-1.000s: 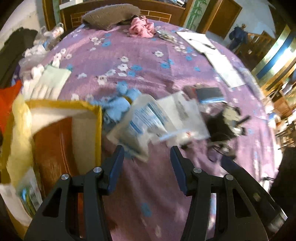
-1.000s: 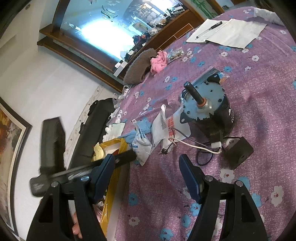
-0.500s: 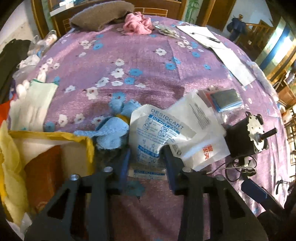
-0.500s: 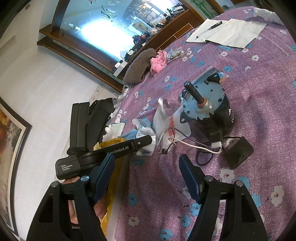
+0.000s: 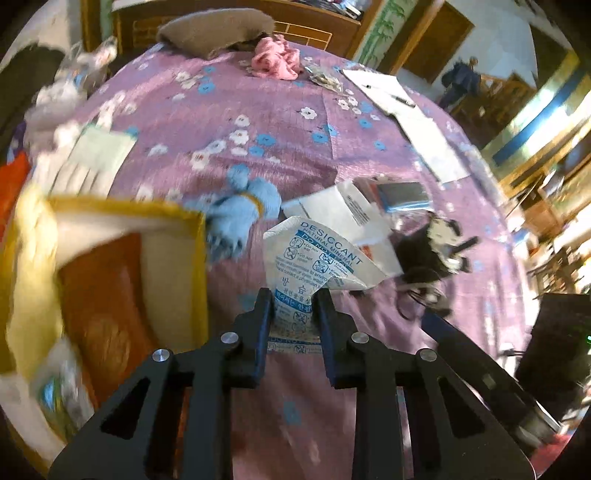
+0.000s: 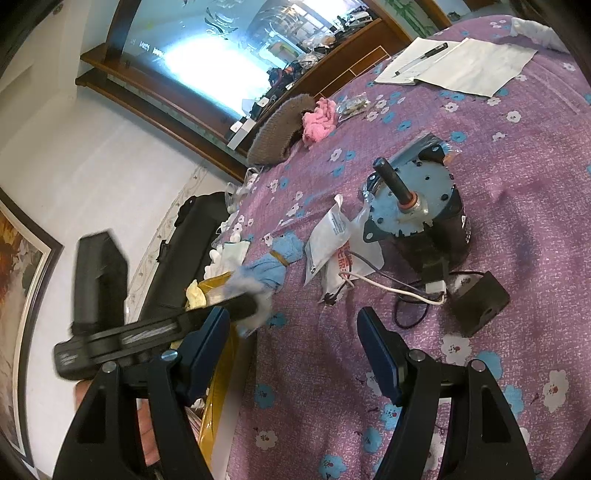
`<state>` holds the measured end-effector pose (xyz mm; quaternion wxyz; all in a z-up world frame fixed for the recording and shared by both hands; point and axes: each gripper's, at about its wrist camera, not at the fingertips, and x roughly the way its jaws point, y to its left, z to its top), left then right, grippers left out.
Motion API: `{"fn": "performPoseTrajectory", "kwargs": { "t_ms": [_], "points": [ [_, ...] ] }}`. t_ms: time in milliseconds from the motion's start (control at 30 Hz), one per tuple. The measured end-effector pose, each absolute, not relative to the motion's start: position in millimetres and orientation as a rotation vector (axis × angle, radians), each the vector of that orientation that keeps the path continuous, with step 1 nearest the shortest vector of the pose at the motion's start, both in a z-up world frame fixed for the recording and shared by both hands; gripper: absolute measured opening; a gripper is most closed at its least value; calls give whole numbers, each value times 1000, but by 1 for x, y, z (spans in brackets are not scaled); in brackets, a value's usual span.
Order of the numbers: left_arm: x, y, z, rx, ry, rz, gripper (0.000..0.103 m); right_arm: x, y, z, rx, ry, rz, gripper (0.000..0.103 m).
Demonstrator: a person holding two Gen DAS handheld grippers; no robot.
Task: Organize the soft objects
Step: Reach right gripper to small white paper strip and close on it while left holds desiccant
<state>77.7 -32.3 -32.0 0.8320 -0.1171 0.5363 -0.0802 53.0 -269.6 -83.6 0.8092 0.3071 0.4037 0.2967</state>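
**White desiccant packet pinched**

Left gripper (image 5: pixel 294 308), its jaws just closing, clamps the desiccant packet (image 5: pixel 314 258) above the purple tablecloth (image 5: pixel 280 122), beside the yellow box (image 5: pixel 199 258). Right gripper (image 6: pixel 295 343) gapes, grasping nothing.

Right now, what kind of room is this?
Probably a lived-in home room, perhaps a dining room: a round table under a purple flowered tablecloth, dark wooden furniture behind it, and a framed picture on the white wall.
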Motion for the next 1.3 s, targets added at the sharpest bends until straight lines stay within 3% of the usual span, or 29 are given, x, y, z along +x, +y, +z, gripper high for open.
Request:
{"fn": "performPoseTrajectory", "kwargs": {
  "t_ms": [400,900,1300],
  "points": [
    [-13,4,-3,-458,1043,-211,23,51,-257,-81,614,858,694,71],
    [-40,37,8,-531,988,-247,23,49,-238,-57,545,825,724,71],
    [-57,78,15,-606,928,-277,23,129,-185,-44,277,890,373,71]
  ]
}}
